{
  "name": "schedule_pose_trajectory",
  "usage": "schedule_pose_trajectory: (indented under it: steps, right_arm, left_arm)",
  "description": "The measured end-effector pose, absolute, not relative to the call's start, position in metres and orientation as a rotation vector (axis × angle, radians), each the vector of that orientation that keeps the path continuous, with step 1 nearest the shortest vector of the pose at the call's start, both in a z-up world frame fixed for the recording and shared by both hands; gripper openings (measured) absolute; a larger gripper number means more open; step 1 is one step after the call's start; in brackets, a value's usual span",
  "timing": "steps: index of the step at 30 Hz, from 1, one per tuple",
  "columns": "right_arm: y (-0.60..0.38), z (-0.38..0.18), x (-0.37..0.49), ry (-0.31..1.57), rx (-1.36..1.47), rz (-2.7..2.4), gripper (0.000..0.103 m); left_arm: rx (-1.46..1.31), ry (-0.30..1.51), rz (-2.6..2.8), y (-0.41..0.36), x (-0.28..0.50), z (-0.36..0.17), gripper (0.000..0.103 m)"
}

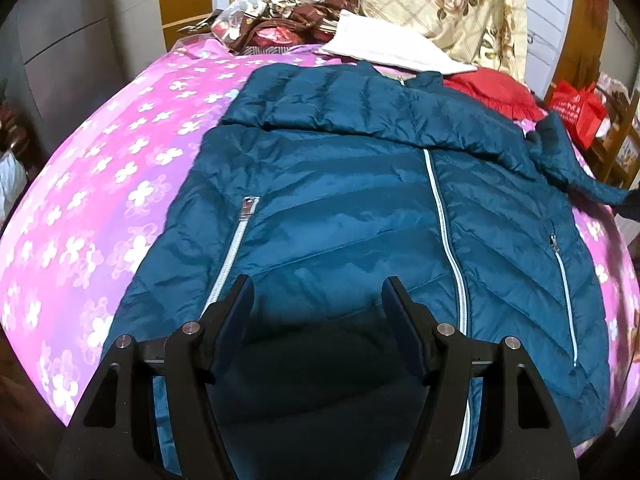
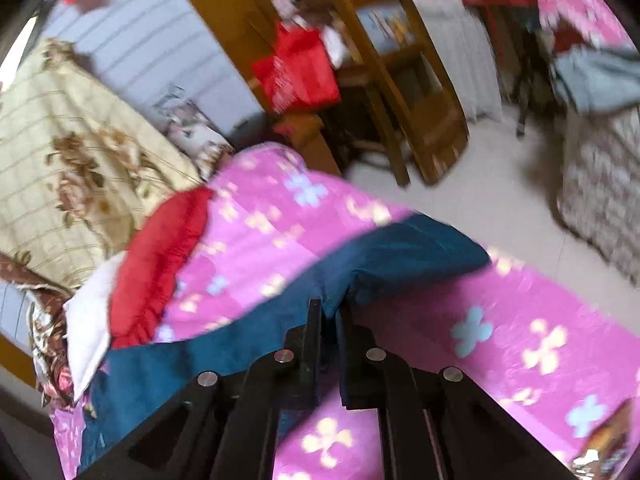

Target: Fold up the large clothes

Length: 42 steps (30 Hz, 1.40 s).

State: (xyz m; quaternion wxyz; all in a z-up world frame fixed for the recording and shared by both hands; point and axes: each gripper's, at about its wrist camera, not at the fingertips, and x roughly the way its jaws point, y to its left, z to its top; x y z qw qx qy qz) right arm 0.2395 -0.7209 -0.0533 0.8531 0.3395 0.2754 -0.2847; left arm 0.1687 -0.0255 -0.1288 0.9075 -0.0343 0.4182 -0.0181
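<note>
Our left tool [image 1: 318, 300] hangs released, its fingers wide apart, directly over the lower front of the teal puffer jacket [image 1: 360, 208], which lies zipped and face up on the pink flowered bed [image 1: 100, 184] ahead of it. One sleeve is folded across the chest beyond the fingertips. Our right tool [image 2: 329, 314] is clenched on the other sleeve [image 2: 400, 252], whose cuff sticks out just past its tips above the bed.

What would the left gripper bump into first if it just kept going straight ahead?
Most likely the teal puffer jacket: the open left gripper points over its front panel, spread on the pink bedspread. Its height above the fabric is unclear.
</note>
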Motion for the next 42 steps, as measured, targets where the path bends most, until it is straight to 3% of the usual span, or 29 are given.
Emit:
schedule_pose_trajectory:
  steps: [8,15,20,26,32,36,37,38,40,42]
  right_arm:
    - [-0.621,0.068,0.236,0.466,0.517,-0.448,0.005]
    - [-0.487,0.099,0.248,0.47,0.39,-0.158,0.005]
    - [-0.39,0.067,0.266,0.563,0.316,0.036,0.005]
    - [-0.288,-0.025,0.307,0.751,0.254,0.155,0.006]
    - [-0.228,-0.125,0.347,1.083,0.203,0.226,0.006]
    - [-0.216,-0.123,0.327,1.051,0.11,0.263,0.008]
    - [-0.217,-0.118,0.319,1.027,0.072,0.268,0.014]
    - [-0.219,-0.113,0.311,1.006,0.05,0.27,0.03]
    - [-0.227,-0.096,0.287,0.912,0.044,0.273,0.051]
    - [-0.241,-0.087,0.266,0.864,0.075,0.272,0.054]
  left_arm:
    - [-0.13,0.801,-0.061,0.003,0.143,-0.114,0.066]
    - [-0.152,0.753,-0.06,0.02,0.122,-0.109,0.066]
    - [-0.167,0.733,-0.053,0.035,0.115,-0.112,0.066]
    - [-0.199,0.737,-0.031,0.053,0.116,-0.12,0.066]
    - [-0.217,0.711,-0.021,0.07,0.115,-0.106,0.066]
    - [-0.225,0.698,-0.037,0.075,0.121,-0.09,0.066]
    - [-0.235,0.707,-0.049,0.075,0.125,-0.087,0.066]
    - [-0.248,0.719,-0.068,0.075,0.13,-0.084,0.066]
    - [-0.279,0.753,-0.12,0.069,0.143,-0.08,0.067]
    - [-0.3,0.783,-0.153,0.062,0.154,-0.078,0.067]
